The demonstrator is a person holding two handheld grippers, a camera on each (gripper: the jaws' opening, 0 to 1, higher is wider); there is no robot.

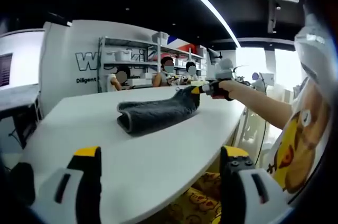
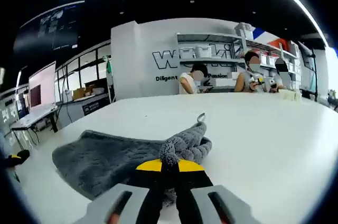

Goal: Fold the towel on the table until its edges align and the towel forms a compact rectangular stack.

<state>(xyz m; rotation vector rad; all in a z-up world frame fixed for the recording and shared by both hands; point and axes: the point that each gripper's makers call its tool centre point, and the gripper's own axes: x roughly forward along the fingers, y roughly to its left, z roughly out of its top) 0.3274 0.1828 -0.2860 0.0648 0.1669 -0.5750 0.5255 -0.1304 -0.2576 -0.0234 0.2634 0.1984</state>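
A dark grey towel (image 1: 156, 113) lies folded in a thick roll on the white table (image 1: 95, 129). In the left gripper view my left gripper (image 1: 161, 160) stands open at the table's near edge, well short of the towel, nothing between its yellow-tipped fingers (image 1: 87, 152). My right gripper (image 1: 203, 90) comes in from the right, held by a person's hand, pinching the towel's far end. In the right gripper view the right gripper (image 2: 169, 165) is shut on a bunched corner of the towel (image 2: 111, 158), which spreads away to the left.
Several seated people (image 2: 198, 78) work at the far side of the table before metal shelving (image 1: 132, 57) with boxes. Another table with a monitor (image 2: 42, 89) stands to the left. The person's arm and shirt (image 1: 296, 145) are at the right.
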